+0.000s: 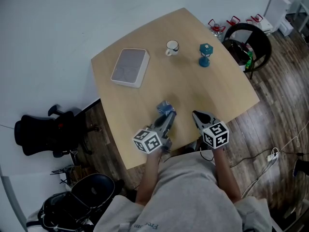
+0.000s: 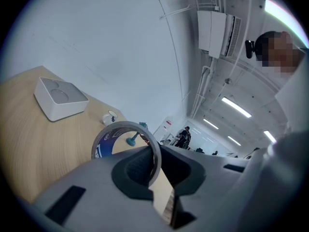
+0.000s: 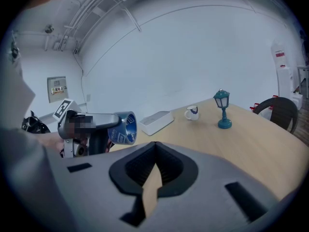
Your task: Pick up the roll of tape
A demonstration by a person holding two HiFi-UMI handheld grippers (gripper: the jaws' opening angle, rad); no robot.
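A roll of tape (image 1: 165, 108), grey outside with a blue printed core, hangs just above the front of the wooden table (image 1: 217, 88). My left gripper (image 1: 167, 115) is shut on it. In the left gripper view the tape (image 2: 112, 138) stands on edge, its wall pinched between the jaws of the left gripper (image 2: 155, 164). From the right gripper view, the tape (image 3: 123, 128) shows at the tip of the left gripper (image 3: 104, 124). My right gripper (image 1: 197, 115) sits a little to the right, over the table's front edge. It is shut and holds nothing; the right gripper (image 3: 153, 151) has its pads together.
A white box (image 1: 130, 67) lies at the back left of the table. A small mug (image 1: 172, 47) and a teal lantern figure (image 1: 205, 54) stand at the back. A black chair (image 1: 248, 37) is off the right corner, another black chair (image 1: 43, 132) on the left.
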